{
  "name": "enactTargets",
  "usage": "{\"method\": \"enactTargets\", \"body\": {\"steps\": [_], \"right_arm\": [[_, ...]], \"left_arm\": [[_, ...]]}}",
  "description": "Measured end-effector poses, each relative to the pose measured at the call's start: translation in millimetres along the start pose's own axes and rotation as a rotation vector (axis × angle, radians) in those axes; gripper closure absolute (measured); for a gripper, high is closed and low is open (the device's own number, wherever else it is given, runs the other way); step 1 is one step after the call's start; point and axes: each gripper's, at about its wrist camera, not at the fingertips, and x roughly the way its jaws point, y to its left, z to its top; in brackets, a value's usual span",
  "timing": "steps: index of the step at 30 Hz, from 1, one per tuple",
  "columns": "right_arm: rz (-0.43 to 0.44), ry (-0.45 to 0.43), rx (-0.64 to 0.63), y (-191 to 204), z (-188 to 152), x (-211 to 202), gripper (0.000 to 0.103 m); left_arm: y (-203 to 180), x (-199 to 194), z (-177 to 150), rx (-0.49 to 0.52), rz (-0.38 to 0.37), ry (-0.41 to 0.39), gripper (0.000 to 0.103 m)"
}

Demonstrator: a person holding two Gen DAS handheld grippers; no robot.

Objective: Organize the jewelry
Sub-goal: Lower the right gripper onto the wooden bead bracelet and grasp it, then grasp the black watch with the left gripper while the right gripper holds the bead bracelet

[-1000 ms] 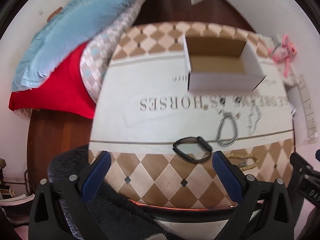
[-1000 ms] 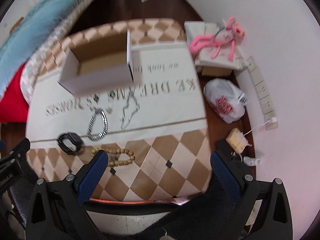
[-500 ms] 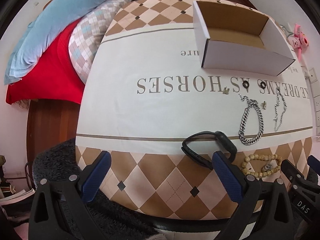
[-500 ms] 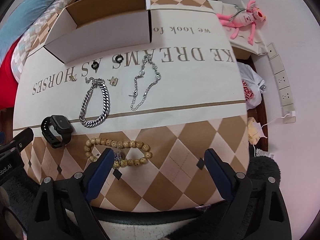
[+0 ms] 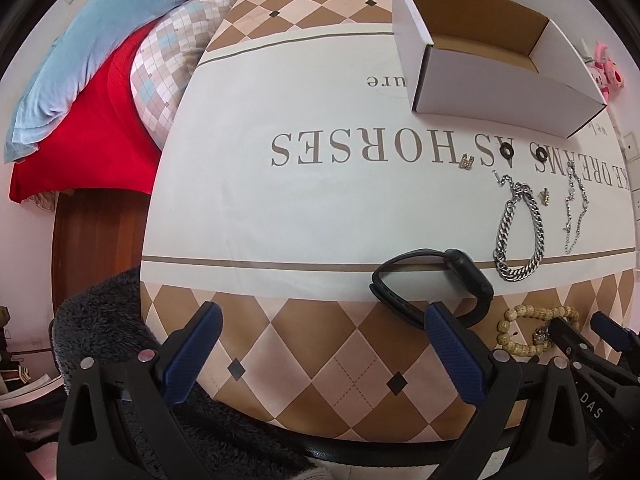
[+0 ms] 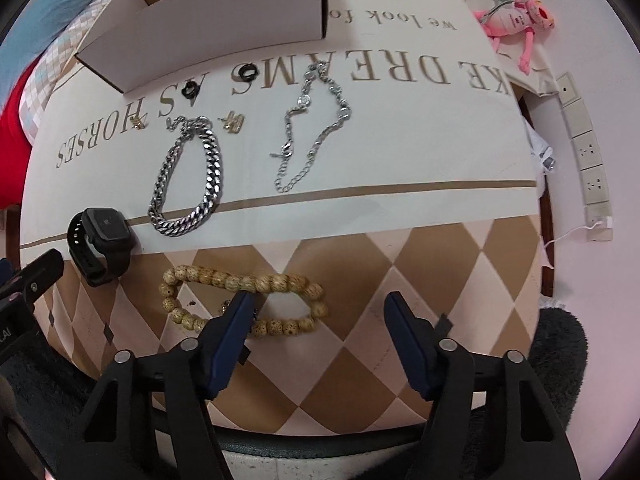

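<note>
Your L gripper (image 5: 324, 344) & R gripper (image 6: 318, 330): both jaws apart, holding nothing. Black watch (image 5: 434, 286) sits nr table edge; bead bracelet (image 6: 244, 300) just beside it, white box (image 5: 496, 60) well beyond.

The tabletop (image 6: 420, 280) wears a cream cloth with tan diamonds. An open white box (image 6: 224, 28) sits at the far side. Nearer than the box lie two black rings (image 6: 248, 72), small gold earrings (image 6: 234, 122), a heavy silver chain bracelet (image 6: 188, 184) and a thin silver chain (image 6: 316, 120). Nearer still lie a black watch (image 6: 100, 244) and a wooden bead bracelet (image 6: 244, 300).
</note>
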Motion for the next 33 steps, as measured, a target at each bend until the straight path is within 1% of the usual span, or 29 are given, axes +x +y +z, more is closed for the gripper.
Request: {"method": "enactTargets", "body": {"steps": [4,9,12,13,14,15,17,21,23,25,27,28,30,31,32,33], "right_arm": [[0.015,-0.007,-0.005,2,1,2,0.041],[-0.005,-0.017,-0.022,11,0,3,0.047],[-0.014,-0.029,-0.035,24,0,-2,0.057],[-0.028,-0.037,-0.039,27,-1,-3,0.073],[-0.026,-0.049,-0.043,28,-1,-5,0.093],[-0.029,-0.052,-0.039,28,-1,-7,0.093],[-0.006,-0.055,-0.006,23,0,-9,0.093],[0.003,-0.088,0.072,5,2,-18,0.093],[0.001,-0.089,0.081,1,3,-20,0.093],[-0.001,-0.083,0.084,2,3,-20,0.093],[-0.004,-0.077,0.084,5,1,-19,0.093],[-0.002,-0.074,0.088,5,1,-18,0.093],[-0.002,-0.065,0.087,3,0,-15,0.093],[-0.002,-0.057,0.088,6,-1,-13,0.093],[-0.003,-0.062,0.084,1,3,-12,0.093],[-0.007,-0.060,0.078,-5,7,-9,0.093]], "left_arm": [[1,4,0,-0.006,0.001,0.005,0.000],[3,7,0,-0.010,0.005,0.007,0.000],[3,9,1,-0.013,0.006,0.006,0.000],[4,10,1,-0.016,0.006,0.007,0.000],[4,10,1,-0.017,0.005,0.009,0.000],[5,12,2,-0.018,0.002,0.015,0.000],[6,14,2,-0.020,-0.010,0.025,0.000],[6,15,5,-0.022,-0.040,0.013,0.001],[3,16,8,-0.017,-0.062,0.004,0.002],[-1,16,11,-0.004,-0.077,-0.008,0.012],[-6,17,13,0.013,-0.090,-0.013,0.033],[-7,17,14,0.019,-0.095,-0.013,0.039],[-11,19,15,0.035,-0.102,-0.013,0.066],[-13,21,15,0.040,-0.105,-0.011,0.070],[-14,22,15,0.045,-0.109,-0.011,0.076],[-16,23,15,0.050,-0.113,-0.014,0.086]]}}
